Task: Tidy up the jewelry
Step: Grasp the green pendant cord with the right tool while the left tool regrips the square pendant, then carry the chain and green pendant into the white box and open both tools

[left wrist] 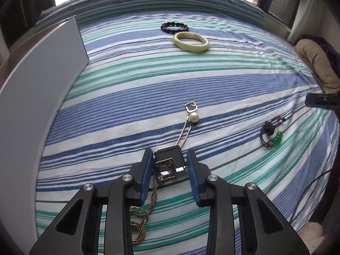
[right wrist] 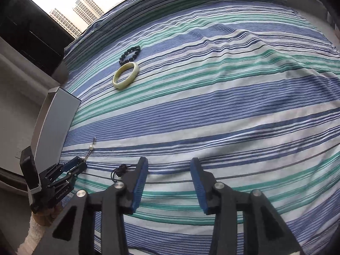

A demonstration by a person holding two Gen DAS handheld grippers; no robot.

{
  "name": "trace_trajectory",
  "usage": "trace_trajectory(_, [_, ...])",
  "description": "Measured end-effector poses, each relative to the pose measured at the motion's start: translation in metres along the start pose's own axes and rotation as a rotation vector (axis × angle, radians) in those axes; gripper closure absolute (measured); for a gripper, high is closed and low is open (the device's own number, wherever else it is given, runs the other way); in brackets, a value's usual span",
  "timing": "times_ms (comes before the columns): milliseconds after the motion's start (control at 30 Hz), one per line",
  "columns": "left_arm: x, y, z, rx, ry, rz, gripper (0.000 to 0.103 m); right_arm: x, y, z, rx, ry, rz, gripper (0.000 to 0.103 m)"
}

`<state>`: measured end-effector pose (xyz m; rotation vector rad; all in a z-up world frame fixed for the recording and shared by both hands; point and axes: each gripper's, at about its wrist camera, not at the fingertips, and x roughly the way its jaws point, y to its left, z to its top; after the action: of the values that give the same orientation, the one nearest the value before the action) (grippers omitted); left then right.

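Note:
My left gripper (left wrist: pixel 170 159) points down at the striped bed, its blue pads touching both sides of a square metal pendant (left wrist: pixel 169 158). The pendant's gold chain (left wrist: pixel 140 218) lies bunched under the gripper. A thin silver chain runs from the pendant to a pearl (left wrist: pixel 194 117) and a silver buckle charm (left wrist: pixel 190 106). A dark cord bracelet with green beads (left wrist: pixel 273 133) lies to the right. In the right wrist view its knot (right wrist: pixel 121 170) shows just left of my right gripper (right wrist: pixel 169 165), which is open and holds nothing.
A pale green bangle (left wrist: pixel 190 42) and a black bead bracelet (left wrist: pixel 174 27) lie at the far side of the bed. A grey box (left wrist: pixel 42 85) stands along the left edge. A beige cushion (left wrist: pixel 316 63) lies at the right edge by the window.

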<state>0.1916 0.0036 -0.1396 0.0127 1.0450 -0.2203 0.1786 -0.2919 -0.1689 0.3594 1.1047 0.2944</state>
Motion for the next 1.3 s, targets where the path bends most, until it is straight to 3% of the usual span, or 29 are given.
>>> trace_trajectory(267, [-0.014,0.014,-0.003,-0.087,-0.027,-0.007,0.072,0.03,0.073,-0.031,-0.24,0.046,0.102,0.06])
trace_trajectory(400, [-0.02,0.016,-0.006,-0.108,-0.038,-0.008,0.072,0.061,0.094,-0.031,-0.25,0.053,0.017,0.06])
trace_trajectory(500, [-0.022,0.018,-0.01,-0.116,-0.035,-0.004,0.071,0.075,0.104,-0.028,-0.252,-0.006,-0.062,0.06])
trace_trajectory(533, [-0.022,0.018,-0.012,-0.121,-0.032,-0.001,0.071,0.077,0.108,-0.028,-0.262,-0.008,-0.089,0.066])
trace_trajectory(567, [-0.023,0.018,-0.013,-0.126,-0.031,-0.001,0.072,0.077,0.112,-0.029,-0.28,-0.014,-0.115,0.091])
trace_trajectory(600, [-0.025,0.018,-0.014,-0.129,-0.03,-0.002,0.072,0.078,0.114,-0.029,-0.28,-0.004,-0.111,0.09])
trace_trajectory(800, [-0.061,0.026,-0.016,-0.176,-0.082,-0.028,0.072,0.034,0.108,-0.027,-0.224,-0.057,0.017,0.09])
trace_trajectory(933, [-0.096,0.038,-0.014,-0.234,-0.111,-0.051,0.072,-0.01,0.122,-0.021,-0.27,-0.101,0.074,0.09])
trace_trajectory(1133, [-0.167,0.066,-0.008,-0.31,-0.184,-0.072,0.072,-0.052,0.162,-0.005,-0.352,-0.139,0.171,0.09])
trace_trajectory(1300, [-0.23,0.102,0.004,-0.358,-0.249,-0.037,0.072,-0.066,0.217,0.012,-0.466,-0.181,0.221,0.09])
